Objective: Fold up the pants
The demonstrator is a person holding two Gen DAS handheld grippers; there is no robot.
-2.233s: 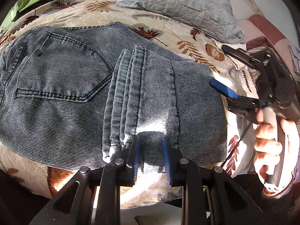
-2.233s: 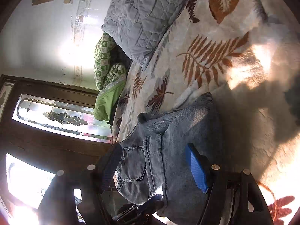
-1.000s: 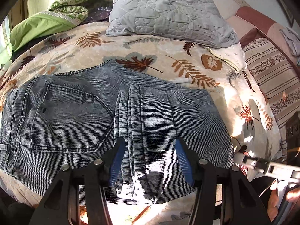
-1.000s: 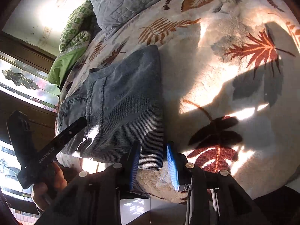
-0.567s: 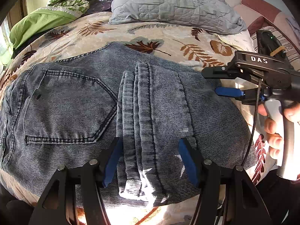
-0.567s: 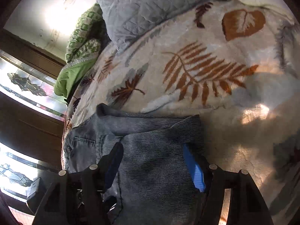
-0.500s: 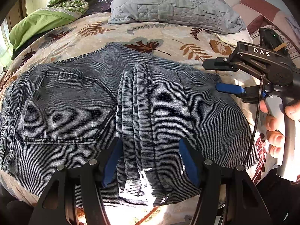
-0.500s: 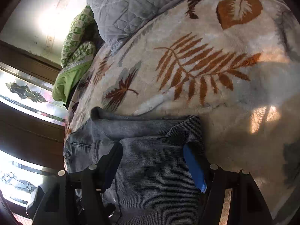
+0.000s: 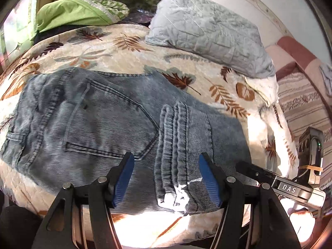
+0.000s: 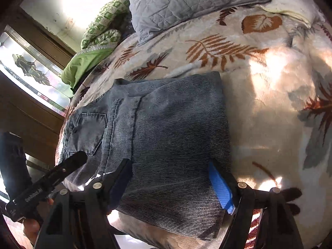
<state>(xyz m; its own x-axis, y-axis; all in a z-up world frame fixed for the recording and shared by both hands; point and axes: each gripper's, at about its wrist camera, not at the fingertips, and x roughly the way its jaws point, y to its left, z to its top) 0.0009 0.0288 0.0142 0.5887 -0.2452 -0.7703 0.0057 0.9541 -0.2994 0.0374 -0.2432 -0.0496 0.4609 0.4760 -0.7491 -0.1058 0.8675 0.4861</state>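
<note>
Left gripper and right gripper: black arms, silver screws, ribbed blue pads; "DAS" lettering at four o'clock.

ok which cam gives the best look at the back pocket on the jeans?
Left wrist. The back pocket sits large and fully outlined by its stitching, unobstructed above the open left hand-held gripper. In the right wrist view the pocket is small, off at the jeans' far edge, in shadow.
</note>
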